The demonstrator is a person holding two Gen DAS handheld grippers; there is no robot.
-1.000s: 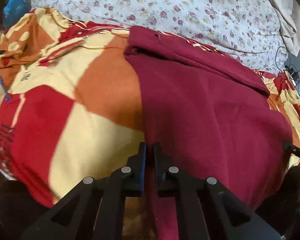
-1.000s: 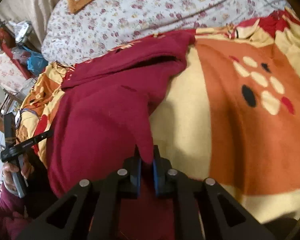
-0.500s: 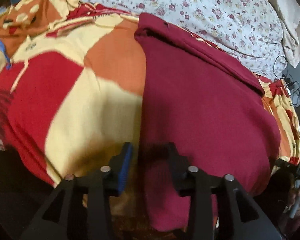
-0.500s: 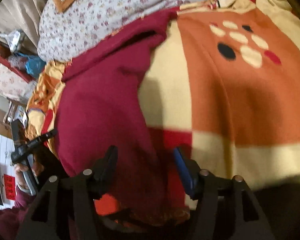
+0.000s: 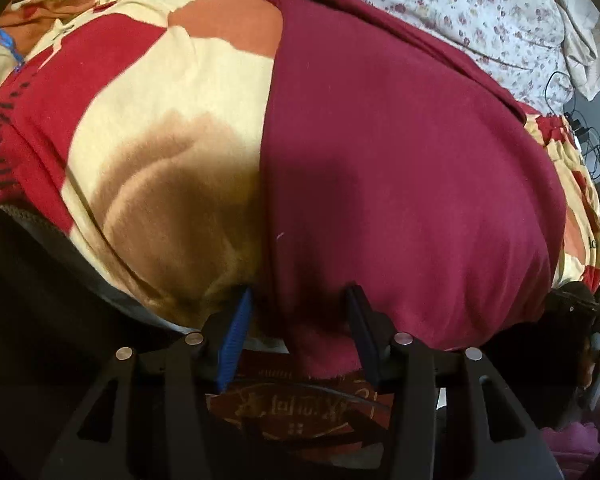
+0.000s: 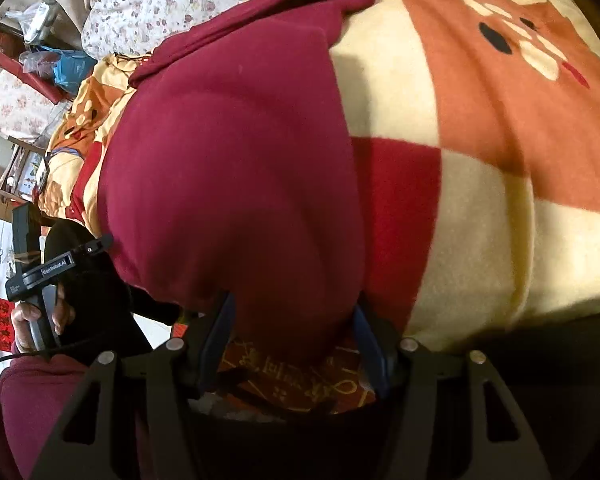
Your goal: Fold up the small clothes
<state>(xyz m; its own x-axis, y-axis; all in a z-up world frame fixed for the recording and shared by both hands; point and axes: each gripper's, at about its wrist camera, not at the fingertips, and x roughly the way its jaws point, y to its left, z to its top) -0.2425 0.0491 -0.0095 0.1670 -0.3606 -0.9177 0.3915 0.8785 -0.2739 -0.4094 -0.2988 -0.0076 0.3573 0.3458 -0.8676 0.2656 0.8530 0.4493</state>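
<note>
A second ago both grippers were pinched on the near hem of the maroon garment [image 5: 400, 152]; now the left gripper [image 5: 296, 312] and the right gripper [image 6: 292, 320] both stand with jaws spread wide, holding nothing, the cloth let go and lying flat between and beyond their blue-lined fingers [image 5: 236, 332]. That release suggests the current fold has been laid down and the piece is settled, so the next move is probably a fresh grasp for another fold or a smoothing pass. The garment lies on the patterned blanket [image 5: 148, 128], its near edge hanging just over the edge of the bed by the grippers, its far end doubled into a thick rolled band close to the floral sheet [image 5: 460, 8]. It is a soft, matte knit, heavy enough to lie in broad, rounded swells with few creases, and its left side runs in a fairly straight line. The blanket under it is fleecy, in big blocks of cream, red and orange. In the right wrist view the person's left hand [image 6: 32, 316] grips its handle at the near left.
</note>
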